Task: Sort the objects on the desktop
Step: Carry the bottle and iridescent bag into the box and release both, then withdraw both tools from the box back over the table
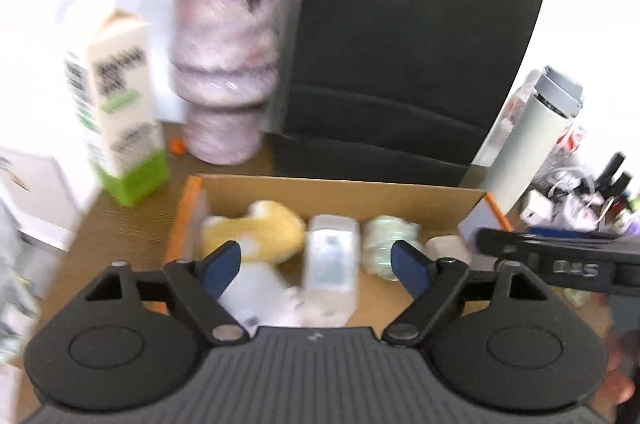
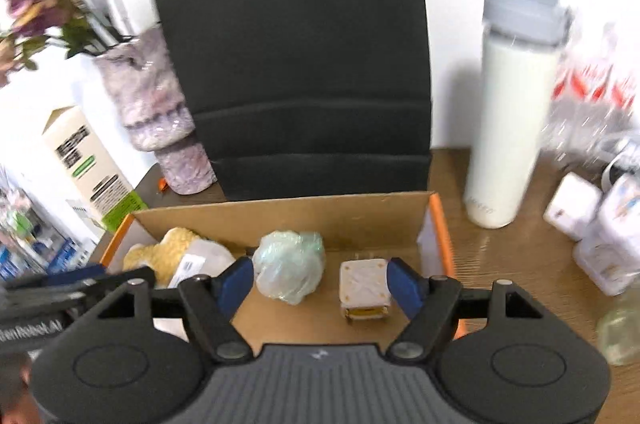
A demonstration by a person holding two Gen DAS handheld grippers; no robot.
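Observation:
An open cardboard box (image 1: pixel 340 192) (image 2: pixel 320 212) with orange edges sits on the wooden desk. Inside lie a yellow plush toy (image 1: pixel 264 228) (image 2: pixel 168 252), a clear plastic pack (image 1: pixel 332 260), a pale green wrapped ball (image 1: pixel 386 236) (image 2: pixel 290 266) and a small cream cube (image 2: pixel 364 284) (image 1: pixel 446 248). My left gripper (image 1: pixel 316 268) is open and empty above the box's near side. My right gripper (image 2: pixel 320 288) is open and empty above the box, the green ball and cube between its fingers' lines. The right gripper also shows in the left wrist view at the right.
A black paper bag (image 1: pixel 404 64) (image 2: pixel 296 56) stands behind the box. A marbled vase (image 1: pixel 228 64) (image 2: pixel 156 104) with flowers and a green-white carton (image 1: pixel 120 112) (image 2: pixel 88 168) stand left. A white bottle (image 1: pixel 528 128) (image 2: pixel 508 112) and cluttered small items (image 2: pixel 600 224) stand right.

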